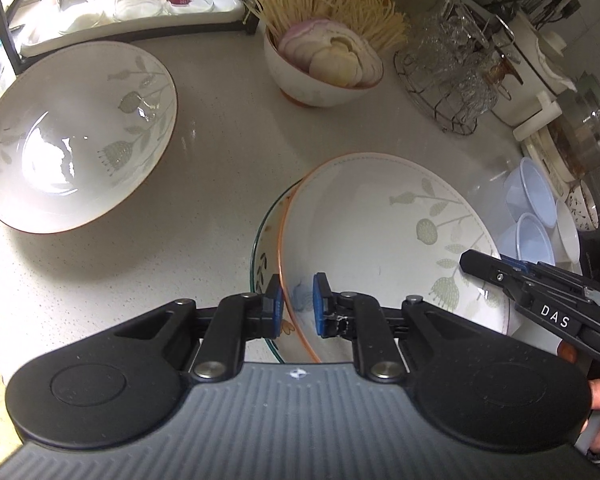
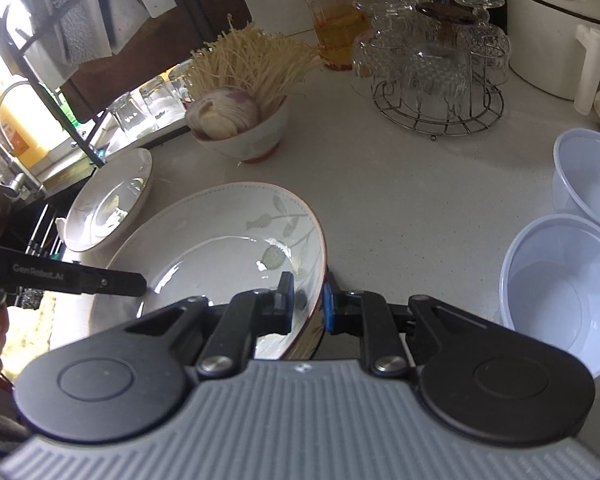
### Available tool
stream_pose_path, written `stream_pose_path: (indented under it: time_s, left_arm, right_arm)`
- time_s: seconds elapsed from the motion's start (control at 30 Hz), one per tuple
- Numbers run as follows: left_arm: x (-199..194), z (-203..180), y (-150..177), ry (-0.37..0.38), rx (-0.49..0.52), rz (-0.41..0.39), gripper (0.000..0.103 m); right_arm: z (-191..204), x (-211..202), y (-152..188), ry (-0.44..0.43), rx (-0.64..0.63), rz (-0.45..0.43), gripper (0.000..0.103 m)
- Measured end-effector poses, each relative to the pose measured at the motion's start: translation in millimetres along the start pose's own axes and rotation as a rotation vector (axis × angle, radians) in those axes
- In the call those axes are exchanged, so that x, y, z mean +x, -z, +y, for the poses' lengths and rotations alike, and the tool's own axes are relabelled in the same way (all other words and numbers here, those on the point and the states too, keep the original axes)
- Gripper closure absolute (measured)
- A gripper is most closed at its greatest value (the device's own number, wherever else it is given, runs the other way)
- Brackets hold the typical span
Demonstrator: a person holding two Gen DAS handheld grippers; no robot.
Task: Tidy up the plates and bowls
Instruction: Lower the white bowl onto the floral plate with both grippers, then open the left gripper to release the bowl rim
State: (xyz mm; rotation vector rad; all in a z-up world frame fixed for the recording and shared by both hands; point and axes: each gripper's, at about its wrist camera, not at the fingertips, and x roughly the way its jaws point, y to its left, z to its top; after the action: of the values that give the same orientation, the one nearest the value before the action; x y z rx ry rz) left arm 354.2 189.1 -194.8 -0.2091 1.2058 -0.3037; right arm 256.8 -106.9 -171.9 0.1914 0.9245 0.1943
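Observation:
A white deep plate with a leaf pattern and orange rim [image 1: 380,240] rests inside a glass-rimmed bowl [image 1: 262,256] on the counter. My left gripper [image 1: 297,306] straddles the plate's near left rim, jaws narrowly apart, a small gap showing at the pads. My right gripper [image 2: 307,304] is shut on the same plate's [image 2: 220,248] right rim; it also shows in the left wrist view [image 1: 500,276]. A second leaf-pattern plate [image 1: 76,136] lies to the left, also in the right wrist view [image 2: 108,200].
A bowl of onion and enoki mushrooms [image 1: 324,68] stands behind. A wire rack of glasses [image 2: 432,76] is at the back right. Clear plastic bowls [image 2: 560,292] sit at the right. A tray of upturned glasses [image 1: 132,4] is at the back left.

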Motion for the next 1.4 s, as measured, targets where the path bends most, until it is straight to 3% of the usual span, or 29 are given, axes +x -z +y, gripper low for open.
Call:
stream_pose_path:
  time_s: [0.33, 0.87, 1.4]
  left_arm:
    - [8.4, -8.0, -4.4, -0.027, 0.041, 0.034, 0.085]
    - [20.9, -19.5, 0.0, -0.105, 0.074, 0.059, 0.082]
    - [8.0, 0.7, 0.8, -0.024, -0.072, 0.087, 0.079]
  right_arm:
    - [2.6, 6.3, 0.7, 0.048, -0.025, 0.000, 0.085]
    - [-3.0, 20.6, 3.7, 0.043, -0.005, 0.025, 0.084]
    - [0.8, 27.9, 6.7, 0.036, 0.009, 0.029, 0.082]
